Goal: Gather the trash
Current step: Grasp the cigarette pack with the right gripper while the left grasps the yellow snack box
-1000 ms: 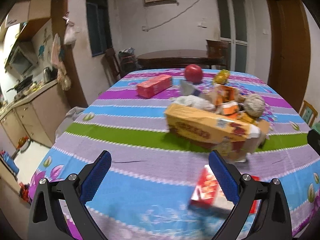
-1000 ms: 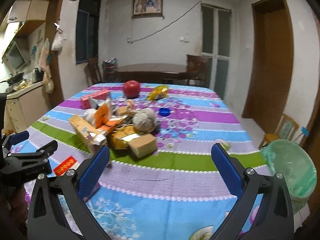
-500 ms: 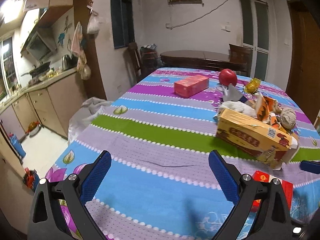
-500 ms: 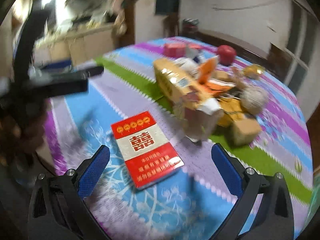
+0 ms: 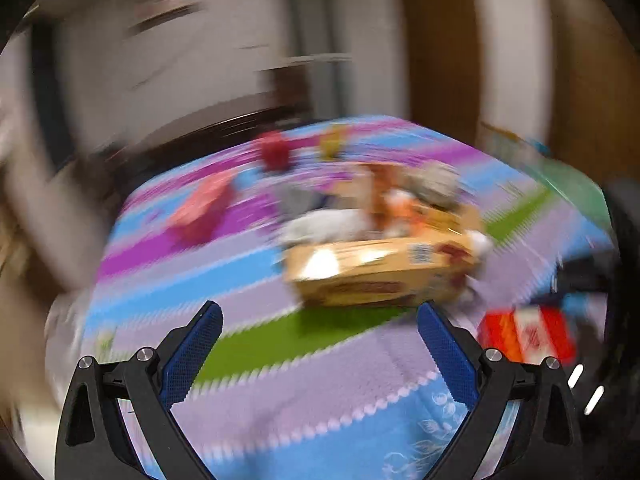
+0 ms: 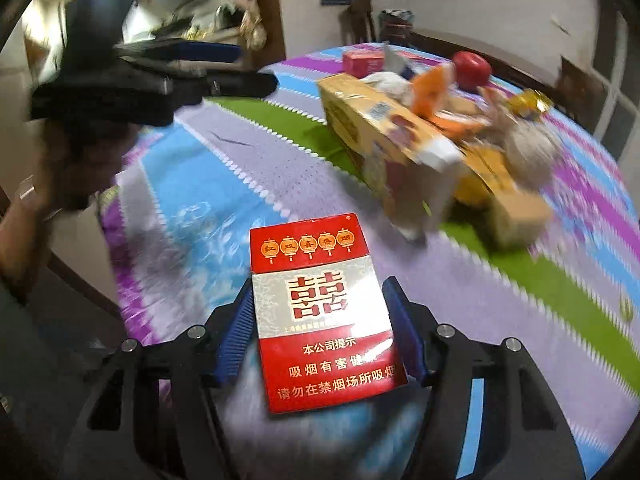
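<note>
A red and white cigarette pack (image 6: 320,312) lies flat on the striped tablecloth (image 6: 208,184), between the fingers of my right gripper (image 6: 319,286). Its jaws are closing, and the blue pads stand right at the pack's long edges with a sliver of gap on the left. In the heavily blurred left wrist view the same pack (image 5: 524,336) shows at the lower right. My left gripper (image 5: 320,312) is open and holds nothing, hovering above the cloth short of a long yellow carton (image 5: 380,272). It also appears as the left gripper (image 6: 180,80) at the upper left, held by a hand.
Behind the yellow carton (image 6: 372,120) lies a heap of trash: orange wrappers, a paper ball (image 6: 528,152), a small brown box (image 6: 520,216). A red apple (image 6: 472,70) and a pink box (image 6: 360,62) sit farther back. A green-lined bin (image 5: 576,188) shows blurred beyond the table's right edge.
My right gripper has come down over the cigarette pack and narrowed its jaws around it. The left gripper has swung right towards the trash heap, rolling as it went.
</note>
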The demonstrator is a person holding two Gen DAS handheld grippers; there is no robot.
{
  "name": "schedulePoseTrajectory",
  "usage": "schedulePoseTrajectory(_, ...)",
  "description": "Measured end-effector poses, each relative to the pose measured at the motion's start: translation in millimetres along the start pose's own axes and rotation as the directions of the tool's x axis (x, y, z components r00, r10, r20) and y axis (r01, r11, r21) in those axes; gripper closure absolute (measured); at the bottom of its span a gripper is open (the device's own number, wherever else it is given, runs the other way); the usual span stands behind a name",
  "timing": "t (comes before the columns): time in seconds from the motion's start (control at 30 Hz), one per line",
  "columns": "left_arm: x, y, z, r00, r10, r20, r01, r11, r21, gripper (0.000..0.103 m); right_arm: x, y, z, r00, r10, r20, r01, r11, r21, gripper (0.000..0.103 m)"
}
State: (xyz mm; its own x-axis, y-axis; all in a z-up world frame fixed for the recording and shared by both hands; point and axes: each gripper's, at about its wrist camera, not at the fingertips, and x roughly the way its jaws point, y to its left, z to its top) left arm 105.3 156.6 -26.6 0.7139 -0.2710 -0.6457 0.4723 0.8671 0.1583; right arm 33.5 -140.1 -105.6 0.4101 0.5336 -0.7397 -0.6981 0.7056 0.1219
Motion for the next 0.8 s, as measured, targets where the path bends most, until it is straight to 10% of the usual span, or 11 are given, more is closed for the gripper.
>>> schedulePoseTrajectory(0.17, 24.4, -8.4, 23.1, 0.996, -0.077, -0.039, 0.085, 0.958, 0.275, 0.005, -32.3, -8.6, -18.0, 0.998, 0.015, 0.054, -0.021, 0.993, 0.112, 0.042)
schedulePoseTrajectory(0.43, 78.4, -33.3, 26.2, 0.967, -0.173, -0.186, 0.246, 0.814, 0.526, 0.006, -38.0, -16.7, -21.5, 0.998, -0.016, 0.058, 0.003, 0.975, 0.221, 0.042)
schedulePoseTrajectory(0.57, 76.6, -39.4, 13.6, 0.981, -0.144, -0.128, 0.192, 0.75, 0.633, 0.029, -39.1, -25.6, -25.2, 0.996, -0.056, 0.075, 0.032, 0.958, 0.286, 0.042)
schedulePoseTrajectory(0.8, 53.9, -29.9, 3.5, 0.984, -0.171, -0.044, 0.162, 0.777, 0.609, 0.063, -38.7, -41.2, -32.9, 0.99, -0.116, 0.081, 0.077, 0.922, 0.38, 0.042)
